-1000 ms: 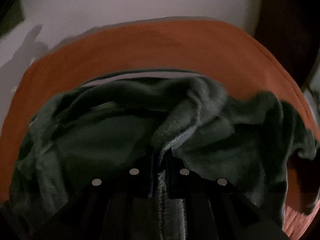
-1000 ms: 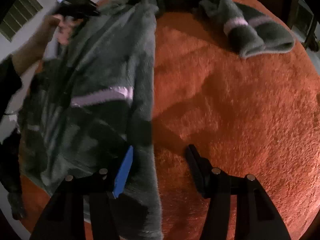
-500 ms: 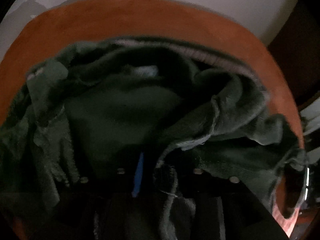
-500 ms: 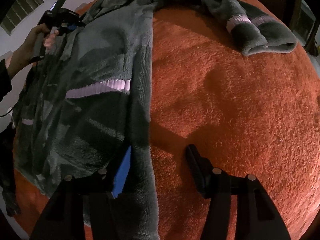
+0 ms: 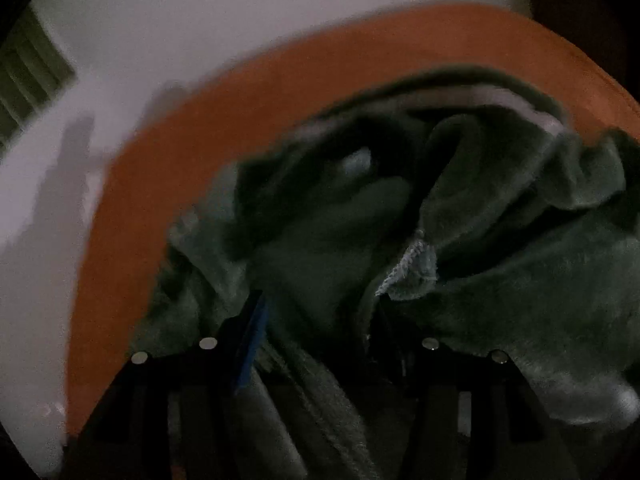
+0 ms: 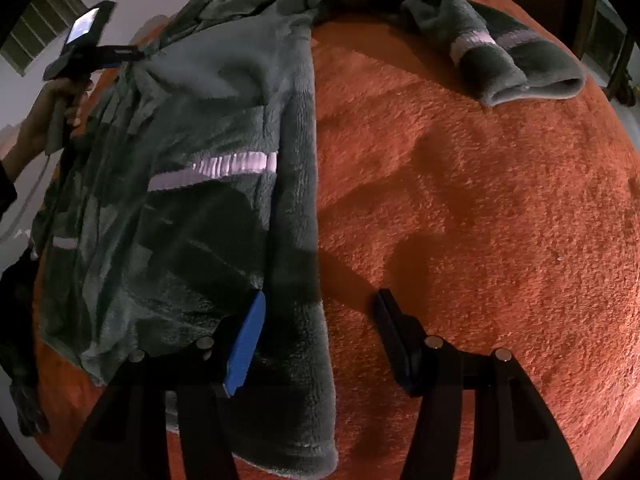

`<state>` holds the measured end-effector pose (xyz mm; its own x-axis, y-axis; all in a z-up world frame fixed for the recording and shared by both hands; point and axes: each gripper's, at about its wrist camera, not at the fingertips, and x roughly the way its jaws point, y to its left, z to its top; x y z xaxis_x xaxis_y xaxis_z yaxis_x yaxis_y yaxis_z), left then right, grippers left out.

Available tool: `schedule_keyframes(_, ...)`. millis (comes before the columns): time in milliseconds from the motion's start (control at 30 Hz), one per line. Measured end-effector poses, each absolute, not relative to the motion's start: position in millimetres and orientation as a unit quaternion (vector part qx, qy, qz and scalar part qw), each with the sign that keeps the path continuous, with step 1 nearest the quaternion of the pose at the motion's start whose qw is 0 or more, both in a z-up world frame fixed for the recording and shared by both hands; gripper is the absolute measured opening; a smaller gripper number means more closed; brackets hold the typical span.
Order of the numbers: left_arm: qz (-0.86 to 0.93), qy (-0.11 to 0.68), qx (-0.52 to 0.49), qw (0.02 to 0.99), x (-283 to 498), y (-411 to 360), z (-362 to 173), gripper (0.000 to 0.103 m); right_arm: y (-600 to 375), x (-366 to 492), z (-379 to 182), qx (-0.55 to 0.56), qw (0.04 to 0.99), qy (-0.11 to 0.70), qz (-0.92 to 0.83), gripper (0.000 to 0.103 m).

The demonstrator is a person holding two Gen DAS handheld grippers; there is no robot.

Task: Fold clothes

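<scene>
A dark green fleece jacket (image 6: 192,184) with pale lilac stripes lies on an orange plush blanket (image 6: 460,208). One sleeve (image 6: 492,52) stretches to the far right. My right gripper (image 6: 320,332) is open just above the jacket's near hem edge, blue pad on the fabric side. In the left wrist view, my left gripper (image 5: 316,320) is open, with bunched jacket fabric (image 5: 460,216) lying between and over its fingers. The left gripper (image 6: 92,52) also shows at the jacket's far left corner in the right wrist view.
A white wall (image 5: 168,32) with a vent (image 5: 28,72) stands beyond the blanket's far edge. Dark furniture (image 6: 600,28) stands at the far right. The right half of the orange blanket is bare.
The left gripper's jaws have opened from shut on the jacket edge, and it has moved with the fabric toward the blanket's edge. The jacket body now lies flatter. The right gripper has stayed put.
</scene>
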<state>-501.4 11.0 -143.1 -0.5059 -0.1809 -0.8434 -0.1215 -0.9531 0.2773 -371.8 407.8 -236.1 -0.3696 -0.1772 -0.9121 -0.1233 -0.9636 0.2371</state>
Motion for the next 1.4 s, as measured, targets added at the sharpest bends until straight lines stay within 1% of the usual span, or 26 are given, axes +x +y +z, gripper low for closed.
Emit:
schedule_keyframes(100, -0.862, -0.055, 0.502, 0.027, -510.7, -14.2, -130.9, 0.057, 408.3, -370.5, -235.7, 0.560, 0.015, -0.133, -0.818, 0.055)
schedule_keyframes(167, -0.853, -0.091, 0.509, 0.073, -518.3, -20.1, -137.0, 0.060, 407.8, -369.8, -234.7, 0.558, 0.014, -0.133, -0.819, 0.055)
schedule_keyframes(233, -0.830, -0.041, 0.549, 0.083, -527.7, -35.1, -144.4, 0.060, 409.2, -368.1, -234.1, 0.556, 0.016, -0.136, -0.820, 0.055)
schedule_keyframes(333, -0.826, 0.089, 0.555, 0.047, -529.9, -61.2, -141.4, 0.060, 408.9, -364.9, -238.1, 0.559, 0.022, -0.129, -0.819, 0.055)
schedule_keyframes(400, -0.797, 0.135, 0.587, 0.037, -535.1, -70.2, -149.0, 0.060, 407.3, -362.6, -242.0, 0.560, 0.026, -0.117, -0.820, 0.055)
schedule_keyframes(433, -0.791, 0.149, 0.592, 0.037, -531.2, -71.7, -150.8, 0.060, 406.4, -361.4, -243.9, 0.560, 0.027, -0.110, -0.821, 0.053)
schedule_keyframes(467, -0.786, 0.163, 0.595, 0.036, -527.5, -73.4, -152.1, 0.060, 406.5, -359.6, -245.3, 0.560, 0.025, -0.105, -0.822, 0.047)
schedule_keyframes(567, -0.796, 0.201, 0.571, 0.022, -521.1, -82.9, -142.5, 0.060, 409.8, -352.5, -246.5, 0.558, 0.025, -0.106, -0.823, 0.040)
schedule_keyframes(667, -0.795, 0.237, 0.558, 0.020, -517.3, -95.2, -136.8, 0.060, 414.1, -345.7, -247.0, 0.559, 0.029, -0.102, -0.822, 0.035)
schedule_keyframes(700, -0.796, 0.245, 0.554, 0.018, -515.3, -97.8, -133.3, 0.060, 415.7, -344.2, -247.2, 0.560, 0.030, -0.103, -0.822, 0.035)
schedule_keyframes(800, -0.791, 0.196, 0.578, 0.031, -522.2, -94.0, -137.2, 0.060, 419.7, -340.2, -248.1, 0.561, 0.029, -0.104, -0.821, 0.032)
schedule_keyframes(867, -0.780, 0.113, 0.615, 0.029, -527.9, -80.5, -143.7, 0.060, 419.4, -337.9, -248.9, 0.564, 0.024, -0.099, -0.820, 0.031)
schedule_keyframes(933, -0.784, 0.033, 0.619, 0.017, -525.4, -63.8, -142.2, 0.060, 418.8, -335.0, -248.2, 0.566, 0.019, -0.097, -0.819, 0.031)
schedule_keyframes(1000, -0.794, 0.002, 0.608, 0.001, -522.1, -55.4, -135.0, 0.060, 417.7, -331.8, -247.3, 0.568, 0.017, -0.090, -0.818, 0.031)
schedule_keyframes(1033, -0.795, 0.008, 0.606, -0.011, -521.8, -55.4, -131.3, 0.060, 418.1, -330.6, -247.5, 0.568, 0.018, -0.089, -0.818, 0.031)
schedule_keyframes(1100, -0.792, 0.048, 0.607, -0.039, -522.4, -61.9, -123.3, 0.060, 419.5, -329.1, -248.5, 0.568, 0.020, -0.090, -0.818, 0.031)
schedule_keyframes(1167, -0.769, 0.107, 0.625, -0.083, -524.0, -68.0, -123.2, 0.061, 420.1, -328.9, -249.5, 0.569, 0.020, -0.090, -0.817, 0.031)
schedule_keyframes(1200, -0.746, 0.144, 0.638, -0.126, -523.8, -68.8, -124.6, 0.061, 420.5, -328.3, -249.7, 0.569, 0.020, -0.091, -0.817, 0.031)
schedule_keyframes(1267, -0.716, 0.186, 0.643, -0.198, -516.9, -62.8, -120.5, 0.061, 421.0, -326.8, -249.3, 0.569, 0.021, -0.090, -0.817, 0.031)
schedule_keyframes(1333, -0.738, 0.182, 0.606, -0.233, -505.3, -56.1, -104.3, 0.061, 418.3, -330.0, -247.4, 0.568, 0.023, -0.086, -0.818, 0.031)
schedule_keyframes(1400, -0.756, 0.200, 0.582, -0.224, -516.8, -58.2, -106.8, 0.061, 416.3, -332.6, -245.2, 0.568, 0.025, -0.083, -0.818, 0.031)
